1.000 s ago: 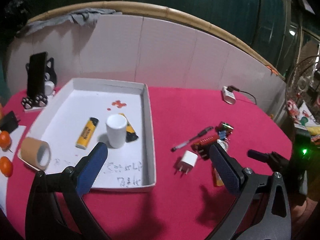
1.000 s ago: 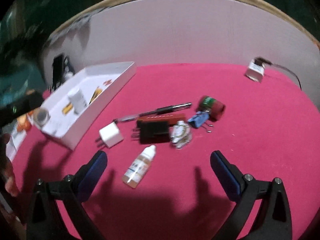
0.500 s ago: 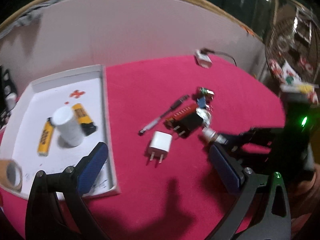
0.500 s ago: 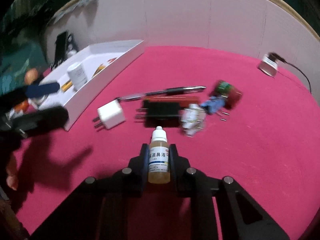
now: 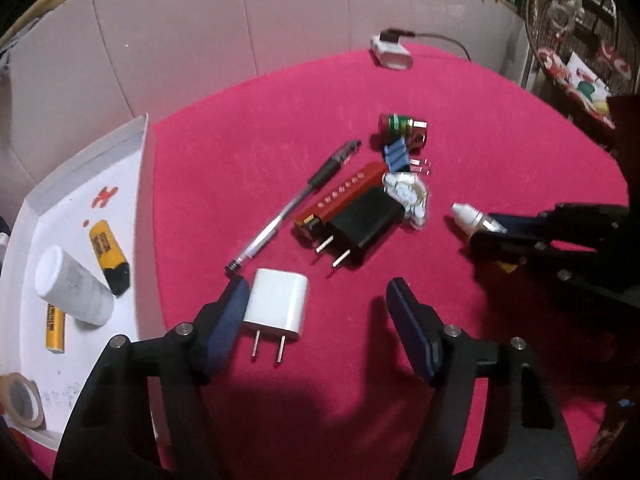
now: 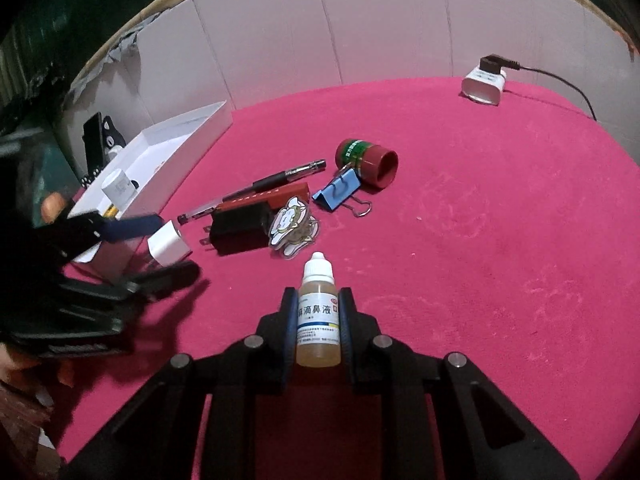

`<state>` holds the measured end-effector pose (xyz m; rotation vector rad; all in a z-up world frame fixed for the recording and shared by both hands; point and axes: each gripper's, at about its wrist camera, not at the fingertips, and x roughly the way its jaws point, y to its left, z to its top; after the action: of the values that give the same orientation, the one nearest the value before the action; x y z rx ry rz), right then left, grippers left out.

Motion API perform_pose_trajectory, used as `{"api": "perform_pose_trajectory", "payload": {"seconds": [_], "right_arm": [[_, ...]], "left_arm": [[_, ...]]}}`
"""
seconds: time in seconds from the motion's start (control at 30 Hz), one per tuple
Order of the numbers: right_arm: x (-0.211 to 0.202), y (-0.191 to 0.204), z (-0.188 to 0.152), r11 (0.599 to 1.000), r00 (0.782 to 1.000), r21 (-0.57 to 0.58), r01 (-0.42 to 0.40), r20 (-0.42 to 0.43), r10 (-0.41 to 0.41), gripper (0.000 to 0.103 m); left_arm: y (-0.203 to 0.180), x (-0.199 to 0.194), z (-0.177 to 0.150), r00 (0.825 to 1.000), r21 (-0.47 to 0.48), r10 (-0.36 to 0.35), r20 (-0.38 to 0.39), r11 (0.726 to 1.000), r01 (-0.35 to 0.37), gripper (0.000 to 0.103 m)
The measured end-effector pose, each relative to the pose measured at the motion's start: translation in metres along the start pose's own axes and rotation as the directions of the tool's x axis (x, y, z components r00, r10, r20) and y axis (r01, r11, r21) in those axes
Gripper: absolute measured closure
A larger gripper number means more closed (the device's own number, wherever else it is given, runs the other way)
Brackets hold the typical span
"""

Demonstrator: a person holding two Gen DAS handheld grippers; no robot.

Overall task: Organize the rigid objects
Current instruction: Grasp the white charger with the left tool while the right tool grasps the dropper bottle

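Note:
My right gripper [image 6: 318, 312] is shut on a small nasal drop bottle [image 6: 318, 316] with a white cap and holds it above the red cloth; it also shows in the left wrist view [image 5: 474, 216]. My left gripper [image 5: 316, 300] is open, its left finger beside a white plug charger [image 5: 276, 304]; the charger also shows in the right wrist view [image 6: 170, 244]. A pen [image 5: 296, 204], red box [image 5: 340, 196], black charger [image 5: 364, 224], blue binder clip [image 5: 396, 154] and red-green jar [image 5: 404, 126] lie beyond. The white tray [image 5: 146, 200] at left holds a white bottle [image 5: 72, 286] and yellow lighters.
A white power adapter with a cable [image 5: 392, 50] lies at the far edge by the white wall. A tape roll [image 5: 20, 400] sits at the tray's near left corner. A phone stand [image 6: 96, 144] stands behind the tray.
My right gripper closed on the drop bottle and lifted it off the cloth. My left gripper moved right from the tray and down to the white charger.

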<state>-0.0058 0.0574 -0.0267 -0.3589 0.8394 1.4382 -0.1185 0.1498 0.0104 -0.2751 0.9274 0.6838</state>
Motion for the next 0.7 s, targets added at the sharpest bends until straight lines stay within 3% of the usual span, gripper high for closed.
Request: {"api": "perform_pose_trajectory", "payload": {"seconds": [0.1,0.17,0.2,0.7], "right_arm": [[0.0,0.0,0.0,1.0,1.0,0.0,-0.001,-0.001,0.001,0.085],[0.0,0.0,0.0,1.0,1.0,0.004,-0.005,-0.001,0.005,0.084],[0.001,0.001,0.0,1.0,1.0,0.005,-0.006,-0.001,0.006,0.084],[0.0,0.001,0.0,1.0,1.0,0.004,-0.006,0.008,0.005,0.084]], "left_arm": [[0.001,0.004,-0.004,0.999,-0.016,-0.033,-0.014,0.999,0.033,0.051],[0.001,0.002,-0.005,0.998,-0.029,-0.055,-0.01,0.998,0.055,0.072],[0.0,0.002,-0.006,0.998,-0.03,-0.058,-0.008,0.998,0.058,0.075],[-0.007,-0.014,-0.016,0.996,-0.096,-0.05,0.073,0.994,0.057,0.077]]}}
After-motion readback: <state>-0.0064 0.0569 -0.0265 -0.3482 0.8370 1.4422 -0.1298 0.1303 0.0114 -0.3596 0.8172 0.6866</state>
